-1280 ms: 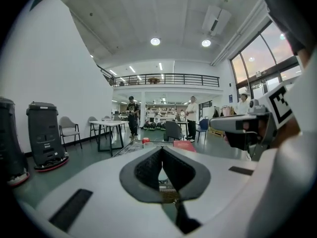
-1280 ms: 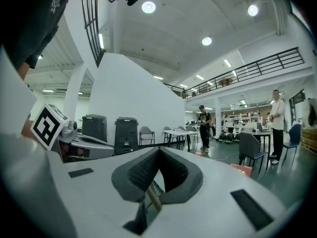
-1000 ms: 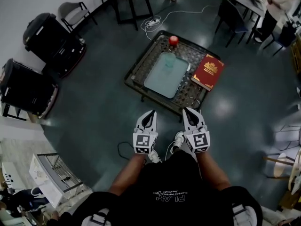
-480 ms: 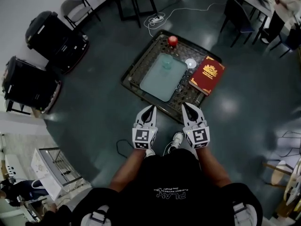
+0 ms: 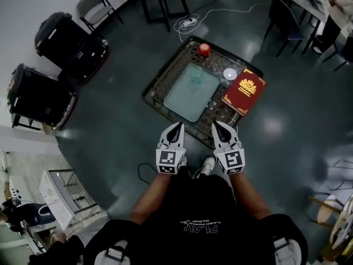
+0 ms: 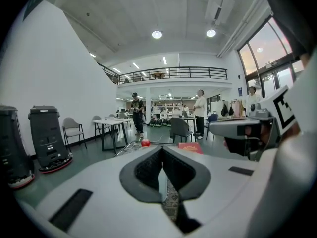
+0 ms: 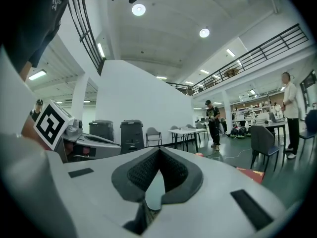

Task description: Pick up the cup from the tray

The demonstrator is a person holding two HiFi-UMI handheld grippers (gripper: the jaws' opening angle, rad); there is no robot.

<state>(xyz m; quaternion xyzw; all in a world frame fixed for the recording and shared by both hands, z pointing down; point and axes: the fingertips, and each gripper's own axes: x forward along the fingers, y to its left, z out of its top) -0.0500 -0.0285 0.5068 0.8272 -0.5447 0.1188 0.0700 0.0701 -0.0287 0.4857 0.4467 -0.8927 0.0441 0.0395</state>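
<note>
Low dark table [image 5: 156,86] bearing a pale tray [image 5: 179,101], seen from above; the cup [image 5: 197,76] stands upright on the tray's far part, well apart from both tools. The left gripper [image 5: 176,131] and right gripper [image 5: 219,130] are held side by side short of the table's near edge, each with its jaws pressed together on nothing. The cup looks clear and thin-walled, so probably light, rigid, slippery and perhaps breakable; it is best pinched gently across its side wall at mid-height.
</note>
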